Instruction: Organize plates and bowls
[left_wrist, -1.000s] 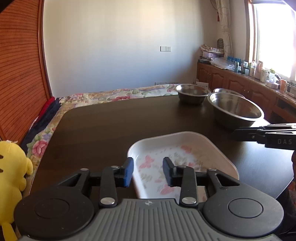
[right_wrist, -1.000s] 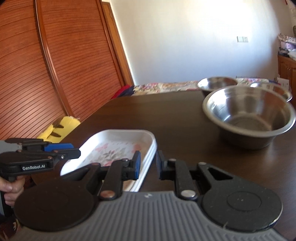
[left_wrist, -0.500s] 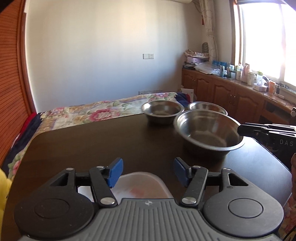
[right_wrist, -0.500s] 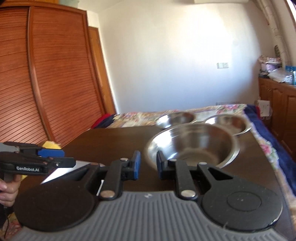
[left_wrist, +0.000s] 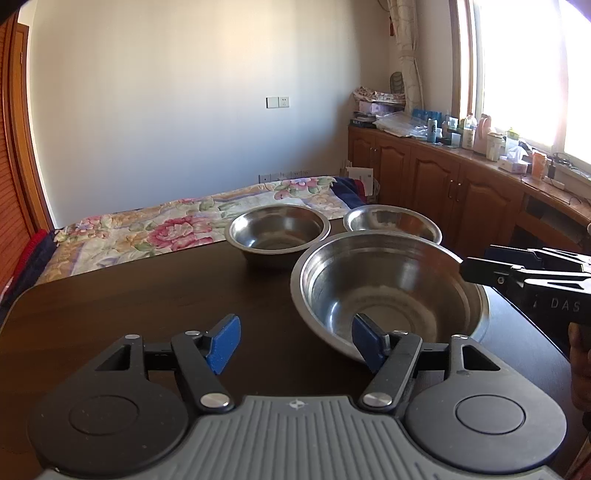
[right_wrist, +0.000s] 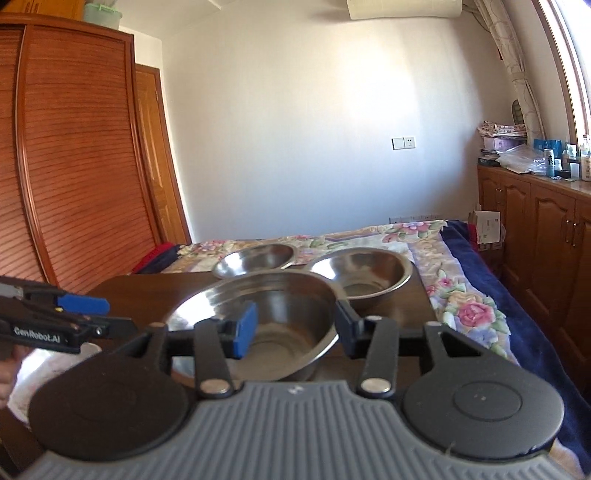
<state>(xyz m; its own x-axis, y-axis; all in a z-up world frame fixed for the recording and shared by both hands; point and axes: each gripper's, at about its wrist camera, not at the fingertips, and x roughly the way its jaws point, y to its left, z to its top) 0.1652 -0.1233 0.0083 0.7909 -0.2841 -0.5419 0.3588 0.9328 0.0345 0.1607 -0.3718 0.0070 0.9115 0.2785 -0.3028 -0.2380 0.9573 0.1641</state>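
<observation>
Three steel bowls stand on the dark wooden table, all crowded toward its far right corner, next to the flowered bedspread that runs along the far edge. Biggest is the large bowl, nearest the front; behind it, along the far edge, sit the middle-sized bowl to the left and the smaller bowl right at the corner, just beside each other. A white floral tray lies at the near left part of the table, mostly hidden behind the left gripper in the right wrist view.

Left gripper hovers over the table at the large bowl's near left side; its jaws have just been opening and stand apart, with part of the bowl's near rim showing between them, not pressed. Right gripper faces the same bowl from the right edge; its jaws have just been opening too, and the bowl's rim sits in the gap, unclamped.
</observation>
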